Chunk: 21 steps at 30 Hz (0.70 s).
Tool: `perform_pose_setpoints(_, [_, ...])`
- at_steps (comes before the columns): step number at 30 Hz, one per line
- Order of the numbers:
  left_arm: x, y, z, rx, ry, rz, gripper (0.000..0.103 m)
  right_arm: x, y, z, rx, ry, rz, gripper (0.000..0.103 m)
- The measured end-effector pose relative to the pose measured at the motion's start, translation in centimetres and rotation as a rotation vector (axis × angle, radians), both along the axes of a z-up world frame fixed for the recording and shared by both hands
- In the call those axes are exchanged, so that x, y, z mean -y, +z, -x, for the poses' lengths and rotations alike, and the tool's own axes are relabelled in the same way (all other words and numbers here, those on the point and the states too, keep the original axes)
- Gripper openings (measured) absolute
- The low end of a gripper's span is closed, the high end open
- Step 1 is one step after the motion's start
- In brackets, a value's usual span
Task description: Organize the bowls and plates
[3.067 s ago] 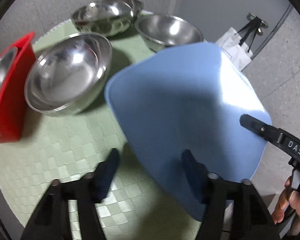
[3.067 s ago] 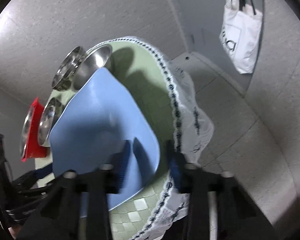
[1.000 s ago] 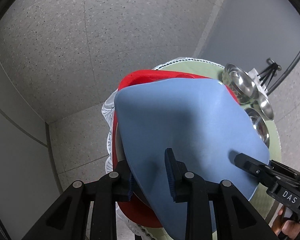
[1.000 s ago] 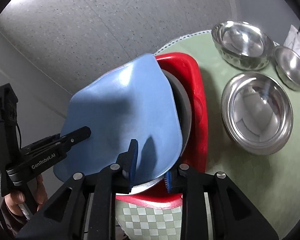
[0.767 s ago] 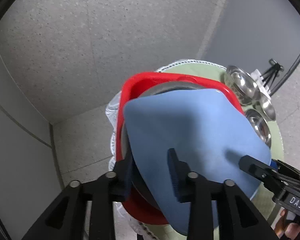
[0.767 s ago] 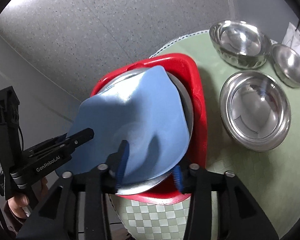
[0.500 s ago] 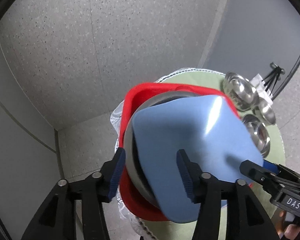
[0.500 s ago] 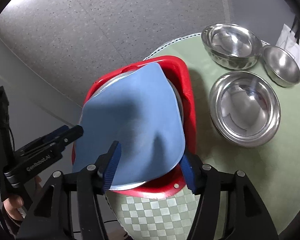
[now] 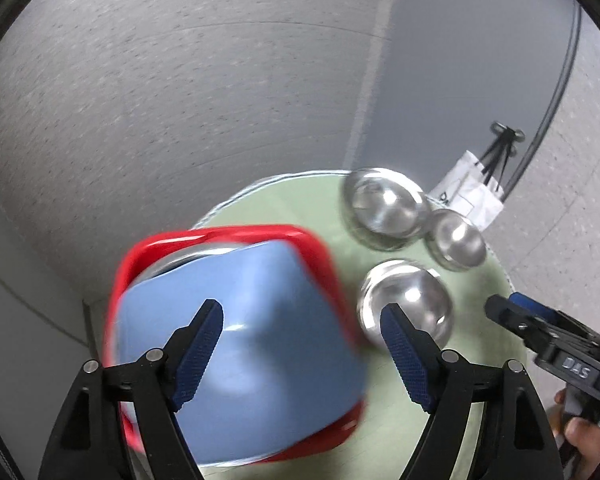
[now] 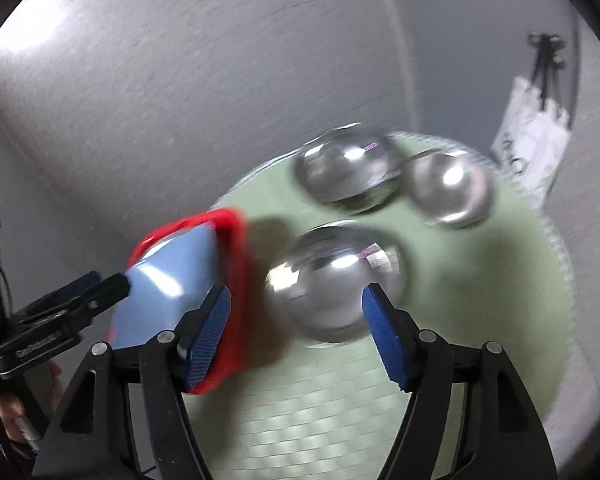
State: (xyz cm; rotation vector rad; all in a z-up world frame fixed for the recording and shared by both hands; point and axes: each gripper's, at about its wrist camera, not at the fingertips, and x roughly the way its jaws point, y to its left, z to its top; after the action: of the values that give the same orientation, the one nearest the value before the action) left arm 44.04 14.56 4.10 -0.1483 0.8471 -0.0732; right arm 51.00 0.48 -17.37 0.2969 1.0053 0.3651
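blue plate [image 9: 236, 344] hides bowl in red tray [image 9: 228, 236]; frames motion-blurred.

Speckled grey floor [image 9: 180, 80] meets a plain grey wall [image 9: 459, 80].

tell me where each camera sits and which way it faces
Left wrist: on the left tool, angled down at the blue plate in the red tray; its open fingers show, plus the right tool.
Right wrist: on the right tool, angled down at the near bowl; left tool at left.
Shared: plate, tray, three bowls, green table.
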Motion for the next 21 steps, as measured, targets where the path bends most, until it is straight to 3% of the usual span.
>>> perform_pose_setpoints(4, [4.8, -1.0, -3.1, -0.033, -0.004, -0.097, 0.077, 3.1, -3.4, -3.2, -0.08, 0.012, -0.002, 0.071])
perform_pose_setpoints(10, [10.1, -3.2, -6.7, -0.119, 0.012, -0.279, 0.077, 2.6, -9.1, -6.9, -0.199, 0.153, -0.055, 0.071])
perform_pose_setpoints(13, [10.9, -4.2, -7.6, -0.16, 0.03, -0.302, 0.077, 2.0, -11.3, -8.0, -0.246, 0.208, -0.082, 0.055])
perform_pose_setpoints(15, [11.6, -5.1, -8.3, -0.186, 0.043, -0.307, 0.077, 2.1, -12.2, -8.7, -0.266, 0.238, -0.105, 0.032])
perform_pose_setpoints(18, [12.3, -6.1, -9.0, -0.216, 0.055, -0.31, 0.077, 2.8, -12.9, -9.3, -0.269, 0.286, -0.139, 0.013])
perform_pose_setpoints(21, [13.1, -7.2, -9.7, -0.237, 0.045, -0.299, 0.076, 3.9, -13.9, -9.7, -0.287, 0.317, -0.172, 0.007])
